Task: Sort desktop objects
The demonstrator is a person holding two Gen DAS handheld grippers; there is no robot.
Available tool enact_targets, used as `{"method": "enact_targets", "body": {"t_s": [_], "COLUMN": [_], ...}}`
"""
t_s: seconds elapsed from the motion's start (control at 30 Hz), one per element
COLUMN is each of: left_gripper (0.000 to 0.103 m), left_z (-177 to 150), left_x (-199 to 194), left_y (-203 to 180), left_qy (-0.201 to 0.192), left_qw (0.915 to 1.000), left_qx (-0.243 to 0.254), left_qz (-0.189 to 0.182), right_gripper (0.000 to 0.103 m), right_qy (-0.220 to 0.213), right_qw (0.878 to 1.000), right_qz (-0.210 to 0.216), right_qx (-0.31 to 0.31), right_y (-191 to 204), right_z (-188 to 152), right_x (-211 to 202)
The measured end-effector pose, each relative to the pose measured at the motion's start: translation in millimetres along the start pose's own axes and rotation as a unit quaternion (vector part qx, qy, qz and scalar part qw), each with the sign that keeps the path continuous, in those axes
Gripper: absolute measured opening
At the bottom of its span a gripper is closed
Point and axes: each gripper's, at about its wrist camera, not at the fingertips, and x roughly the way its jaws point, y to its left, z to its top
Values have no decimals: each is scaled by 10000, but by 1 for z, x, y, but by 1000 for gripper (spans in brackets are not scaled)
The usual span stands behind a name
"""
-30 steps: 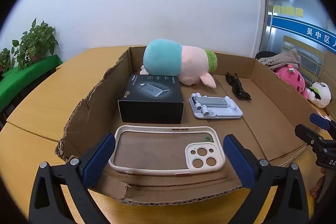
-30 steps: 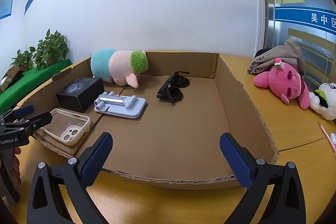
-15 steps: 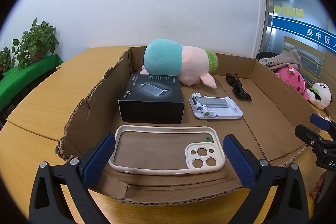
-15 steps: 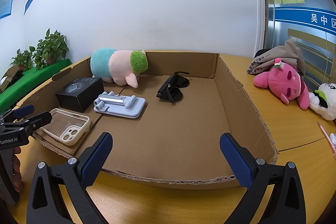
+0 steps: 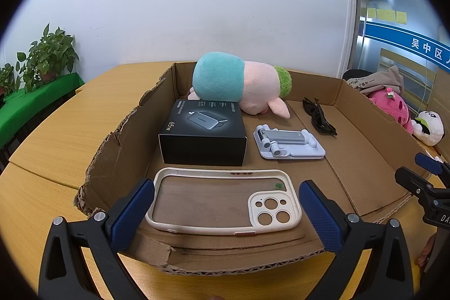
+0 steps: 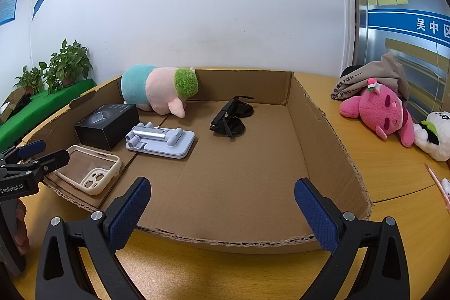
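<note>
Cardboard tray [image 5: 362, 114]: in our left wrist view it sits on the wooden table [image 5: 56, 131], holding a phone case [image 5: 225, 200], black charger box [image 5: 202, 131], phone stand [image 5: 289, 144], sunglasses [image 5: 319, 115] and a plush toy [image 5: 239, 83].
Left gripper [image 5: 226, 211]: we hold it spread wide, gripping nothing, its blue pads either side of the phone case, above the tray's near edge.
Right wrist view: our right gripper [image 6: 222, 211] is also spread wide and holds nothing, above the tray's near wall [image 6: 225, 239].
Beside the tray: a pink plush [image 6: 379, 108] lies on the table.
</note>
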Motion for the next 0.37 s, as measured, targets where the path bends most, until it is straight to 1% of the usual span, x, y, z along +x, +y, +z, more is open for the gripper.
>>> {"method": "enact_targets", "body": {"t_s": [0.37], "left_gripper": [102], "left_z": [0], "left_x": [1], "left_y": [0], "left_qy": [-6], "left_qw": [10000], "left_qx": [7], "left_qz": [-1], "right_gripper": [103], "right_qy": [0], "right_qw": [10000], "right_qz": [1], "right_qx": [0], "right_y": [0], "right_z": [0], "right_x": [0]}}
